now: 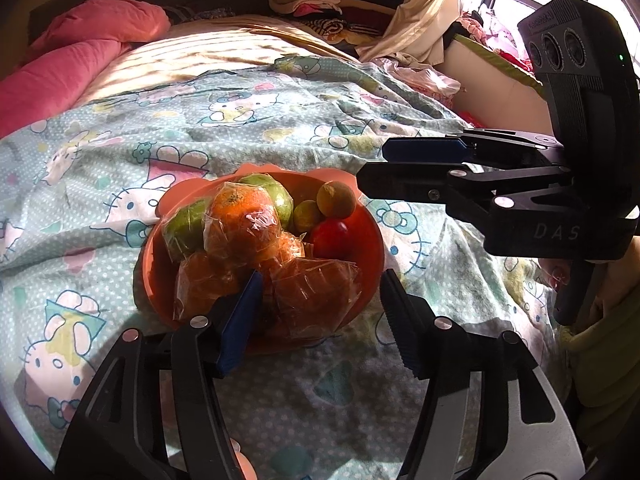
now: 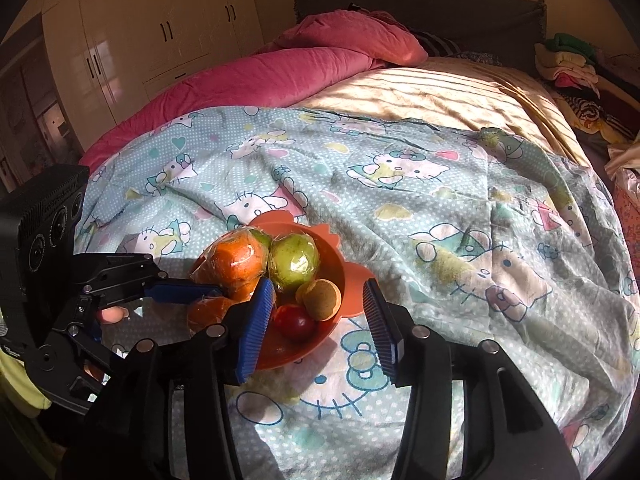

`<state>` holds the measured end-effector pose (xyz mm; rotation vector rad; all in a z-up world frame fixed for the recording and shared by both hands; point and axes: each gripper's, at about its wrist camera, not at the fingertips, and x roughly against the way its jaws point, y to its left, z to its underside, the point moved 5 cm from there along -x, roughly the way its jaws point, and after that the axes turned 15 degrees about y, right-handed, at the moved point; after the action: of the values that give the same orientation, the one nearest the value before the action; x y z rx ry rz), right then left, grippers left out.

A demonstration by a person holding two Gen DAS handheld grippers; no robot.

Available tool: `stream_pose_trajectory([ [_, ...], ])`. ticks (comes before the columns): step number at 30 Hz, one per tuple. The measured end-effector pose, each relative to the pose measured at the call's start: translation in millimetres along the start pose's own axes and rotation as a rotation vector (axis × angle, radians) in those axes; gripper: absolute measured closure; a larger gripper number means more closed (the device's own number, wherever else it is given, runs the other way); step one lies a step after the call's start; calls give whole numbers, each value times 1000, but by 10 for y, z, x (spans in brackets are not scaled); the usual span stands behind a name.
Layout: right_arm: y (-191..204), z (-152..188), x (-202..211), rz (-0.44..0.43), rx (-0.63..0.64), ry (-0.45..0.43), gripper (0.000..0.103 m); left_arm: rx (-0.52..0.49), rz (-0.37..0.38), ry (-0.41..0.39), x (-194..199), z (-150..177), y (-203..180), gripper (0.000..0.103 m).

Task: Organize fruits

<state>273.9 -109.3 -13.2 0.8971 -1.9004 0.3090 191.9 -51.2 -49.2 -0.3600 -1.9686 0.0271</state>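
Orange bowl point(image 1: 160, 280) of wrapped fruit point(image 1: 240, 224) dead ahead of my left gripper point(image 1: 320, 296), fingers spread, empty; right gripper point(image 2: 316, 312) also released, slightly farther back.

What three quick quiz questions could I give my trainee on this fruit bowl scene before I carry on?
1. True or false: the red fruit lies in the orange bowl on the bedspread.
2. Which fruits are wrapped in clear plastic? A) only the round brown fruit B) the oranges C) the red fruit
3. Fill in: the left gripper and the right gripper both have their jaws ____ and hold ____.

Key: 1 true; 2 B; 3 open, nothing.
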Motion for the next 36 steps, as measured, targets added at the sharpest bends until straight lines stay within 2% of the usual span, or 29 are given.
stream_pose_trajectory([
  [7,4,29,201,7,-15,-44,50,4,-1,-12,92,26,0,45],
  [10,22,51,283,15,-17,-62,46,9,-6,-25,163,40,8,40],
  [12,35,64,347,19,-23,-75,38,11,-10,-31,212,53,17,35],
  [14,50,69,440,35,-23,-98,34,14,-18,-40,268,68,19,30],
  [21,188,151,760,48,-19,-182,18,42,-28,-82,478,107,71,20],
  [23,254,181,797,58,-15,-188,16,57,-31,-92,545,142,87,11],
  [26,373,237,828,59,-3,-193,12,77,-35,-123,673,187,108,10],
  [30,494,330,862,102,4,-198,8,114,-43,-147,795,288,159,10],
  [36,600,538,864,149,-16,-192,5,146,-89,-183,963,470,213,10],
])
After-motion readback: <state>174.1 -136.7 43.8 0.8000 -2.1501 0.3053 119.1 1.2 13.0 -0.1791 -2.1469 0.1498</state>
